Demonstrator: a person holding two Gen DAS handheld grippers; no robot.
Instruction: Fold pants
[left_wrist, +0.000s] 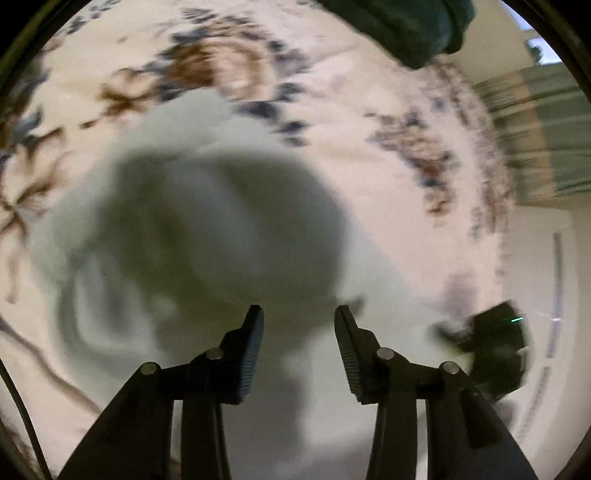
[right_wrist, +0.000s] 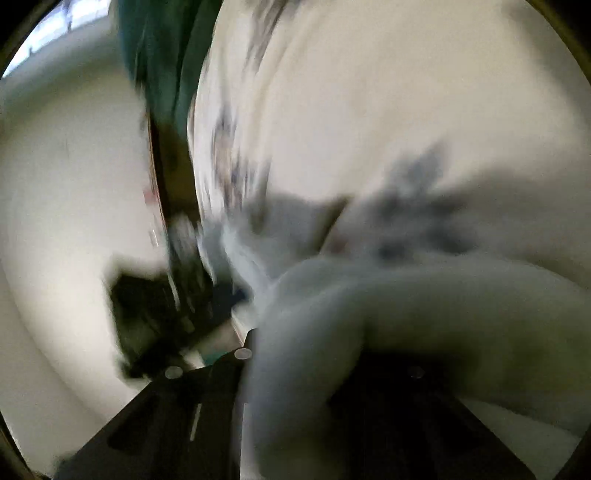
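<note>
Floral bedding (left_wrist: 229, 70) lies under pale pants (left_wrist: 207, 229). We find the left gripper (left_wrist: 299, 314) parted, empty; right gripper (right_wrist: 295, 354) closed on cloth. One-sided hold risks bunching.

The pants (left_wrist: 207, 229) are pale grey-white. The bedspread (left_wrist: 351, 122) under them is cream with brown and dark blue flowers. A dark green cloth (left_wrist: 402, 26), perhaps teal, is blurred.
</note>
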